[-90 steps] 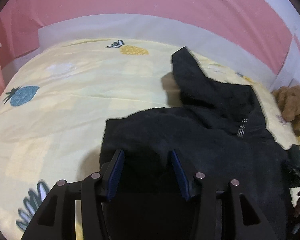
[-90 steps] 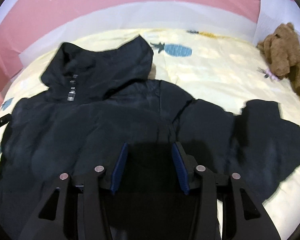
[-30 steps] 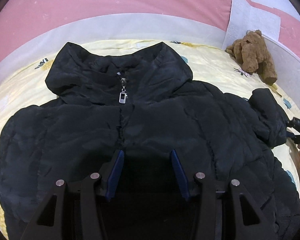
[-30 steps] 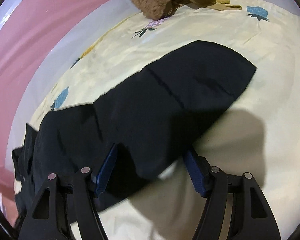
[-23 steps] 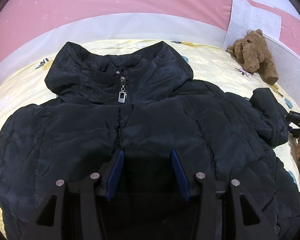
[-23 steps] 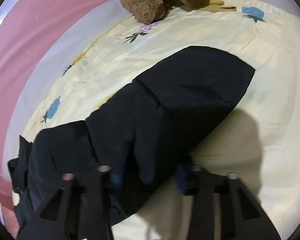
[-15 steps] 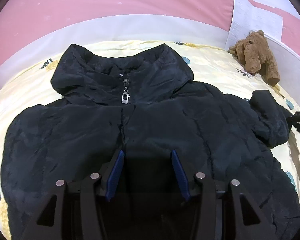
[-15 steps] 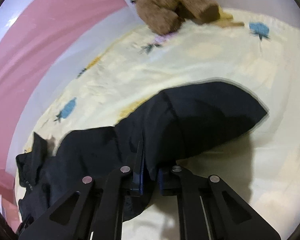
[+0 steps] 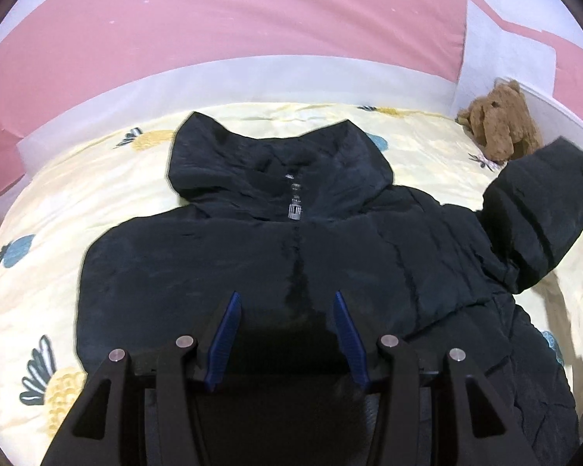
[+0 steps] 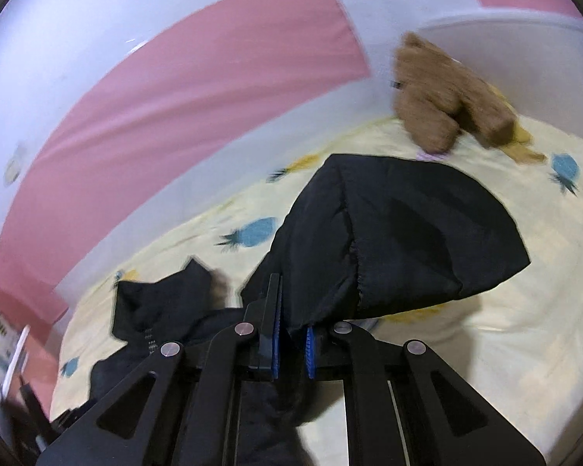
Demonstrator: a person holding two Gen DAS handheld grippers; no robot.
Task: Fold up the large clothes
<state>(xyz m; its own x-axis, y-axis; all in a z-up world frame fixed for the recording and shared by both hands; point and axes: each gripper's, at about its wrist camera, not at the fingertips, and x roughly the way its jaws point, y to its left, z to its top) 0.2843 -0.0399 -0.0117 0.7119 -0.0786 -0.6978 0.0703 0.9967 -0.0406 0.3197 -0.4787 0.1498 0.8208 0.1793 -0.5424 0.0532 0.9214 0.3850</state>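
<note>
Jacket (image 9: 276, 256) lies front-up on the bed (image 9: 50, 202), hood toward the wall. Right tongs (image 10: 290, 343) pinch its sleeve (image 10: 400, 233), lifted off the sheet near the teddy (image 10: 443, 93). Left tongs (image 9: 287, 339) stand half-wide above the hem, holding nothing.

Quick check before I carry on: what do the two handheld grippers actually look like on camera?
Both match: the left gripper and right gripper have matte black angular linkage arms with triangular cut-outs, silver round pivot pins, and blue ribbed pads lining the fingers. No cables, markings or sleeves show.
</note>
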